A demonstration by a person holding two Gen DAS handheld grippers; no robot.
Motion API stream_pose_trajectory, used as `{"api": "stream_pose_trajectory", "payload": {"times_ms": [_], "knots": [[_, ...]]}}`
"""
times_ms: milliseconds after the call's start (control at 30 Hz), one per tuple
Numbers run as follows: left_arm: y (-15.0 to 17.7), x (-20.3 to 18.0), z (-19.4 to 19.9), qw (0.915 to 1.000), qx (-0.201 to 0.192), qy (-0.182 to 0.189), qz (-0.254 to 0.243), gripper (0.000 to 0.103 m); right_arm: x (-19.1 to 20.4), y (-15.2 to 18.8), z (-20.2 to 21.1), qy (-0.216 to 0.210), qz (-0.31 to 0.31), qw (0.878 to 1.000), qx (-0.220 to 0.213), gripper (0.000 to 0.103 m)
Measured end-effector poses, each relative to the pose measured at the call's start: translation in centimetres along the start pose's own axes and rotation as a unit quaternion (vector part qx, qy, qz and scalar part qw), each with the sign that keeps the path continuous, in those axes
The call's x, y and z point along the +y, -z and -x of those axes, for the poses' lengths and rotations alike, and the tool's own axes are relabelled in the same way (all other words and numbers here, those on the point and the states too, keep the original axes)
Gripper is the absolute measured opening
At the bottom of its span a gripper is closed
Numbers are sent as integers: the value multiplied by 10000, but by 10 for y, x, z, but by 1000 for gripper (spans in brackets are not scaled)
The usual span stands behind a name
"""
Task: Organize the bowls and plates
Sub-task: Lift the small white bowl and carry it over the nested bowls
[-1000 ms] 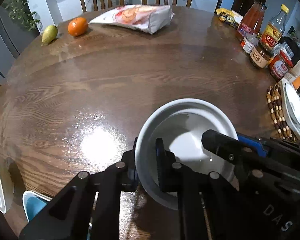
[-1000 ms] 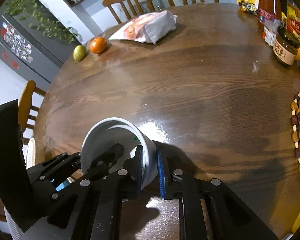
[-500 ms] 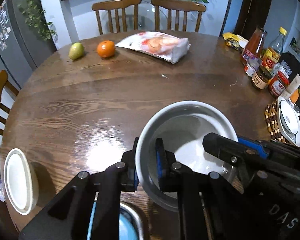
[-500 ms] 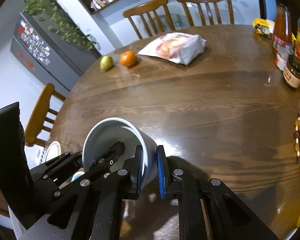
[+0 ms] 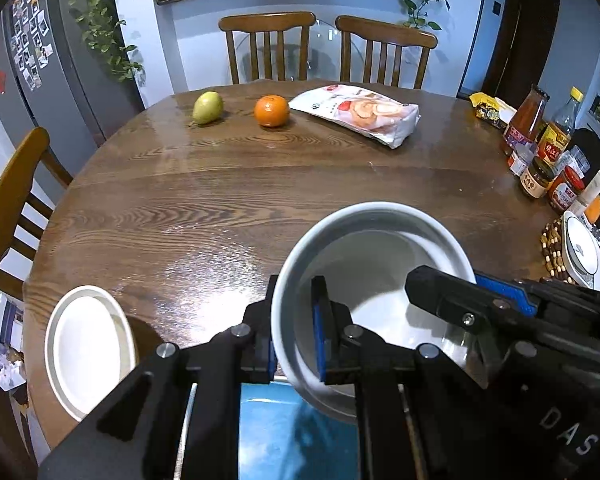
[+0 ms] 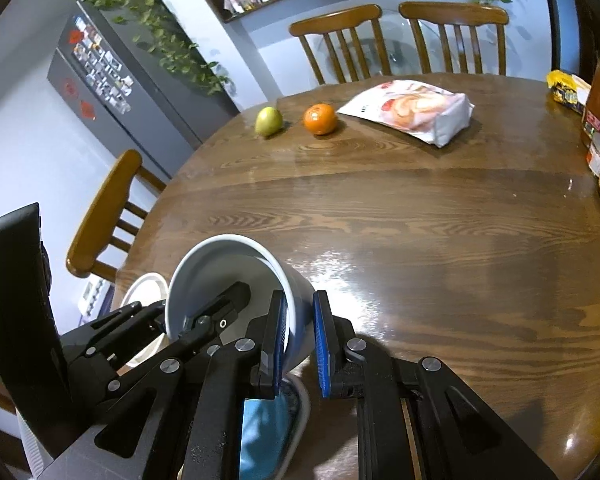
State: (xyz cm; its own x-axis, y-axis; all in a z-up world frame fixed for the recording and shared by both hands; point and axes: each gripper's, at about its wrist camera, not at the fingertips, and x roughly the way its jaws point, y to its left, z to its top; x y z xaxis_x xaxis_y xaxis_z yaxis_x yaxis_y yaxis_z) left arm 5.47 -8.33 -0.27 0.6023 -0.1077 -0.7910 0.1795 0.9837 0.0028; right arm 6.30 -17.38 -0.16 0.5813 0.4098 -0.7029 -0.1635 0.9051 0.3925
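Bowl (image 5: 380, 280) tilted, mouth seemingly facing leftward.

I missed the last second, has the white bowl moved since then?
Yes. The bowl, clamped by both grippers, has lifted and pulled back toward the near table edge; a blue plate now shows beneath.

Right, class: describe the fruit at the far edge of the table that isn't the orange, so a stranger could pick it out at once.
Start at the round wooden table and look to its far edge, in front of the two wooden chairs. A snack bag lies there, with an orange beside it. The pear is one place further left: yellow-green, not orange, and last in that row.
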Motion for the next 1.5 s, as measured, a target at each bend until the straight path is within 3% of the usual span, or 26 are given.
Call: {"api": "stream_pose_trajectory", "payload": {"times_ms": [800,1500], "knots": [[14,22,30,9996,-233,151,-105,12,34,18,17,140,8,9997,-202,15],[13,79,32,9994,-314,-69,85,12,84,11,-11,-42,214,9996,-165,15]]}}
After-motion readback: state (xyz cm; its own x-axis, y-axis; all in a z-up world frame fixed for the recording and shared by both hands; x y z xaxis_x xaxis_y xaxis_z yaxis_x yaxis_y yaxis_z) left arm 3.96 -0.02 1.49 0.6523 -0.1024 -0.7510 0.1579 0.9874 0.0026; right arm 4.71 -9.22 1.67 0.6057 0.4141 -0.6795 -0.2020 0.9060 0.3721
